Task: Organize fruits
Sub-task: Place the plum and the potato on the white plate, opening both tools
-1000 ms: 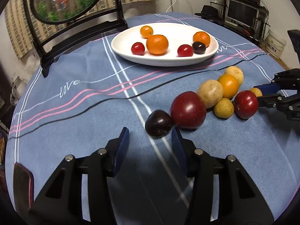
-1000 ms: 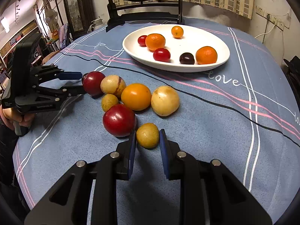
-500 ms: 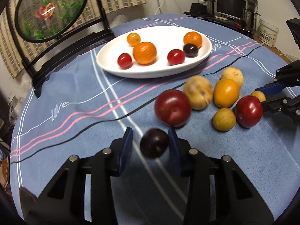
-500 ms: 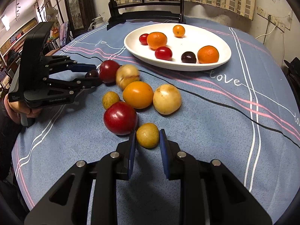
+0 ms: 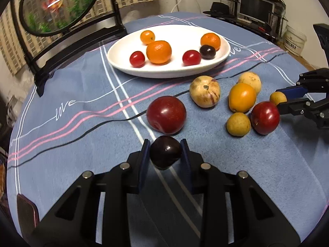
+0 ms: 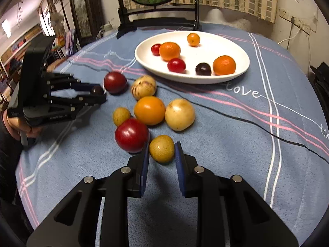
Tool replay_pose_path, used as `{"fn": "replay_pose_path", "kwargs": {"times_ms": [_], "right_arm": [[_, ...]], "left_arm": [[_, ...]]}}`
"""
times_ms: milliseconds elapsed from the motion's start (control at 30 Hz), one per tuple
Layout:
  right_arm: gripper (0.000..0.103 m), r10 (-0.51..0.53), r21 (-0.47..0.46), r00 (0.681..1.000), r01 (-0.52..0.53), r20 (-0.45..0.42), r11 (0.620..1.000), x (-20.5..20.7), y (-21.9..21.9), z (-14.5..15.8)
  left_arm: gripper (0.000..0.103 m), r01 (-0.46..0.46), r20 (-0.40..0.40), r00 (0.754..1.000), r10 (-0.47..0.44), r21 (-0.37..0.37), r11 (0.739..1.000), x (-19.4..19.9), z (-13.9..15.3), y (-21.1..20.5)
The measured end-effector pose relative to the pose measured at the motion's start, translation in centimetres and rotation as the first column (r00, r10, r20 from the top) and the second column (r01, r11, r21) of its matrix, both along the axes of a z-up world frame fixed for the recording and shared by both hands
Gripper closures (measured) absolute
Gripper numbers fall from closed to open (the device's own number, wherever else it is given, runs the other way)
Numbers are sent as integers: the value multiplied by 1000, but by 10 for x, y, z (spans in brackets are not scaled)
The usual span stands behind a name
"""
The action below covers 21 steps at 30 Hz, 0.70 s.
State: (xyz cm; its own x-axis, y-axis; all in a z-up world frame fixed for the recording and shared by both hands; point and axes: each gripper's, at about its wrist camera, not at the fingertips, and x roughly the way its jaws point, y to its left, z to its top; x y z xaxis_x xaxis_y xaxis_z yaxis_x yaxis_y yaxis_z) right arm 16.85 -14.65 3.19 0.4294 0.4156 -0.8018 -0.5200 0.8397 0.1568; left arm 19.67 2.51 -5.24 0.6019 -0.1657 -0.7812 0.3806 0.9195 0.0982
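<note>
Gripping a dark plum (image 5: 165,152), the left gripper (image 5: 164,154) has its jaws closed on the fruit just above the blue cloth of the worktop (image 5: 82,123), beside a large red plum (image 5: 166,114). The right gripper (image 6: 161,154) has its jaws shut on a small yellow-brown fruit (image 6: 162,148), which touches a red fruit (image 6: 131,134). Loose on the cloth nearby lie four more: one orange fruit (image 6: 149,110), one pale yellow fruit (image 6: 180,114), one speckled fruit (image 6: 143,87) and one small yellow fruit (image 6: 121,116). Toward the far edge, the white plate (image 6: 226,78) holds six: three orange, two red, one dark.
</note>
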Motion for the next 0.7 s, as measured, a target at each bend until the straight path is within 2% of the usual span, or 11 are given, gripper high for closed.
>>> {"fn": "replay_pose_path", "kwargs": {"times_ms": [133,267,400,533,700], "right_arm": [[78,-34,59,999,33,13,998,5,-9,8],[78,-91,121,994,83,61,989,22,-10,21],[78,-177,185,979,157,100,970,56,-5,34],[78,-247,181,961,222,124,958,96,3,29],[78,-283,168,953,263,111,950,132,6,13]], "left_arm": [[73,-17,25,999,19,-79,997,-3,14,6],[73,-41,43,998,52,-224,974,13,38,7],[73,-99,87,988,126,-266,959,50,59,-8],[73,-160,60,981,187,-307,938,92,57,-18],[72,-210,35,974,226,-254,944,113,42,-23]]}}
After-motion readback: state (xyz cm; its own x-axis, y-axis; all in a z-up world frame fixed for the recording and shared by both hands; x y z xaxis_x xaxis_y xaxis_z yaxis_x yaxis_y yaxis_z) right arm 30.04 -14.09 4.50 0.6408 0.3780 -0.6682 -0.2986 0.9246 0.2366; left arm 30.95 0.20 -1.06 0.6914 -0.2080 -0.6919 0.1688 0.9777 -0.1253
